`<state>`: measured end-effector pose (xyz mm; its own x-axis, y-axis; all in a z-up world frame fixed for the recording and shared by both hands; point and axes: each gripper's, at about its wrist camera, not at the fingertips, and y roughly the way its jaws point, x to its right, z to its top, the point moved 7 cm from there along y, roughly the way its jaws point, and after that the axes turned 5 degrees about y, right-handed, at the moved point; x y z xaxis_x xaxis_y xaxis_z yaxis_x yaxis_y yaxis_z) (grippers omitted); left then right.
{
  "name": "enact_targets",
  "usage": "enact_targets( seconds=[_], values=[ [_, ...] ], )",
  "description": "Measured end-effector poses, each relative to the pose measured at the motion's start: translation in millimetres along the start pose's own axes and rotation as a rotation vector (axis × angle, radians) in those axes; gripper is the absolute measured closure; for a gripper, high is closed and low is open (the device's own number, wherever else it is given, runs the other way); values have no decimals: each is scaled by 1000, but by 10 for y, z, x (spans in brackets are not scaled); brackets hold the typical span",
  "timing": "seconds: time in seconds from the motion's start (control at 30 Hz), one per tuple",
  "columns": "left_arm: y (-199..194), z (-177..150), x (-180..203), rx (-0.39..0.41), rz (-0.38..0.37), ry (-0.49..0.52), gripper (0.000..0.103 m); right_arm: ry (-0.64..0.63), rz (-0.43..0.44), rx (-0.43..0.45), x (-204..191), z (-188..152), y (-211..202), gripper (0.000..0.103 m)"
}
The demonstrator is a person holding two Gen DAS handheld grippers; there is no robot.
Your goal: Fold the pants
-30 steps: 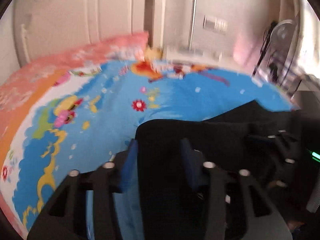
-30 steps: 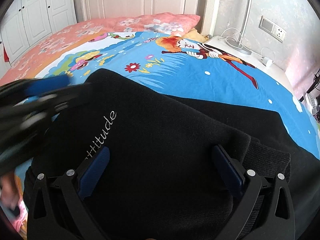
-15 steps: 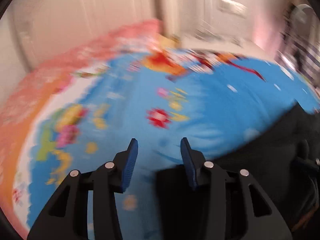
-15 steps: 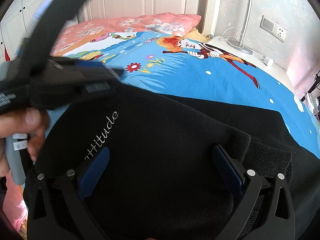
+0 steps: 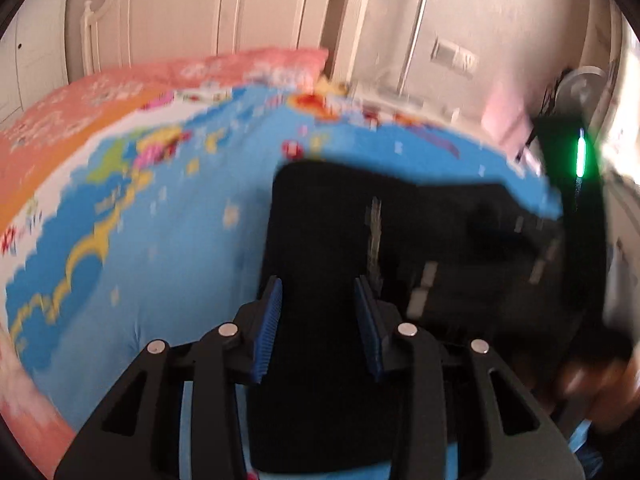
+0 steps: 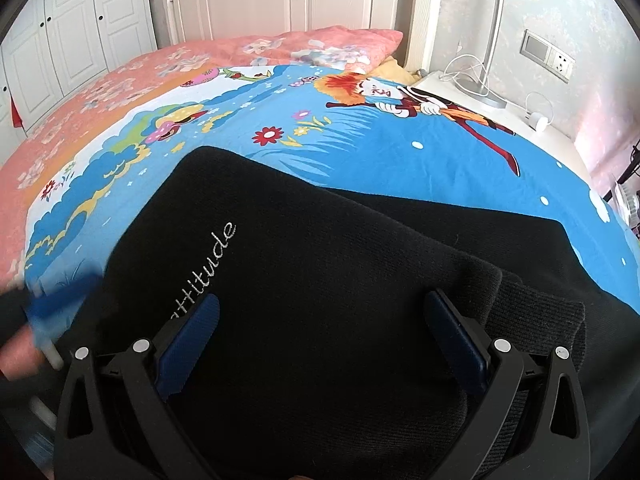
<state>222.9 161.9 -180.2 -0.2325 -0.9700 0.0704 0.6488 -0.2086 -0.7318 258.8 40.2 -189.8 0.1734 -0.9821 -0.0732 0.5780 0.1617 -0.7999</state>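
Black pants lying folded on a cartoon bedsheet, one gripper hovering at each side.

In the left wrist view, blurred, the left gripper [image 5: 318, 312] is hanging over the near left edge of the black pants [image 5: 340, 240], its blue fingers [image 5: 267, 328] opening, moderately apart with dark cloth showing between them and neither one visibly pressing it; the pants are lying on the blue cartoon bedsheet [image 5: 160, 240], with the right gripper [image 5: 520, 264] blurred beyond. In the right wrist view, the right gripper [image 6: 322, 340] is poised above the pants [image 6: 320, 280], its fingers [image 6: 456, 344] spread wide and clamping nothing, the stitched lettering [image 6: 204, 276] running beside the left one; pink pillows [image 6: 280, 48] are lying at the headboard.
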Motion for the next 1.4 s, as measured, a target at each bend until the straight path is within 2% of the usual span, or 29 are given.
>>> enact_targets(
  seconds=[0.07,0.17,0.23,0.3,0.37,0.43,0.5,0.57,0.63,0.7,0.9,0.97,1.1,1.2,1.27,1.3,1.37,1.4],
  values=[
    [-47,-145,7,61,24,35,61,-2,-1,1,2,0,-4,4],
    [-42,-155,7,81,36,51,60,3,8,4,4,5,-9,4],
    [-7,-143,-27,76,36,31,54,24,37,10,26,13,-62,4],
    [22,-145,-85,70,31,-4,45,68,46,26,106,36,-192,4],
    [55,-188,-178,67,-21,-77,40,107,53,70,209,86,-374,4],
    [72,-220,-237,74,-42,-112,36,111,-84,110,411,113,-483,4],
    [66,-210,-222,84,-21,-89,36,136,-186,101,664,78,-460,4],
    [66,-212,-226,93,-11,-86,33,142,-282,-11,924,-61,-224,4],
    [80,-223,-274,97,-27,-113,29,201,-158,-39,1057,-129,-89,4],
    [52,-223,-278,99,-36,-120,29,237,-116,-68,1103,-130,-49,4],
    [-123,-285,-268,120,-49,-125,31,171,-169,-27,1003,-102,-41,4],
    [-187,-340,-230,132,-53,-98,37,170,-170,-23,997,-85,-16,4],
    [-277,-391,-137,173,-8,-17,44,153,-200,-1,997,-127,-92,4],
    [-248,-405,-130,176,-47,-63,50,149,-212,-4,1009,-120,-120,4],
    [-242,-406,-121,183,-37,-65,50,159,-260,-13,991,-94,-247,4],
    [-244,-408,-124,182,-39,-70,51,135,-255,24,865,-7,-385,4],
    [-235,-411,-138,182,-58,-81,50,26,-151,101,424,190,-625,4],
    [-228,-410,-142,184,-68,-87,50,-10,-113,104,259,241,-658,4]
  ],
)
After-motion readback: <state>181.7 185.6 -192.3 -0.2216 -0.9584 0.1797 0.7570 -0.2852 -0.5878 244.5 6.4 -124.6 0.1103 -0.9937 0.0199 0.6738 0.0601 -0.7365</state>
